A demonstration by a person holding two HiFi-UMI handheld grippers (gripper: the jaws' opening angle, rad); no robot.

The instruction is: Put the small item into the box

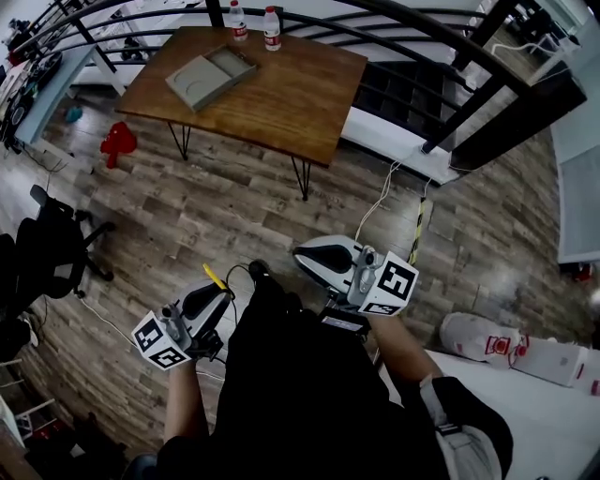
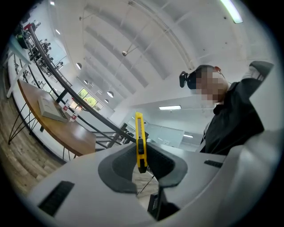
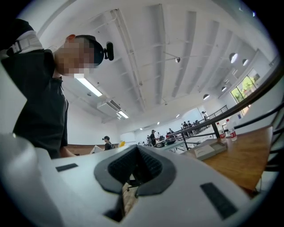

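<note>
We hold the left gripper [image 1: 217, 295] low against the body. Its jaws are clamped on a yellow utility knife [image 2: 140, 142]. In the left gripper view the knife's long axis runs along the gap between the two pads, nearly upright in the picture. The lower end with the black slider sits between the pads, and the longer yellow part projects past the jaw tips. In the head view the free end of the knife [image 1: 215, 277] sticks out ahead of the jaw tips, slanting forward and slightly to the left.

We hold the right gripper [image 1: 305, 255] just beside the left one. Its jaws [image 3: 135, 177] are closed together with nothing between them.

The box [image 1: 211, 77] lies open on the wooden table [image 1: 281, 103], well ahead of both jaw tips. Two bottles [image 1: 272, 26] stand beyond the box at the table's far edge.
</note>
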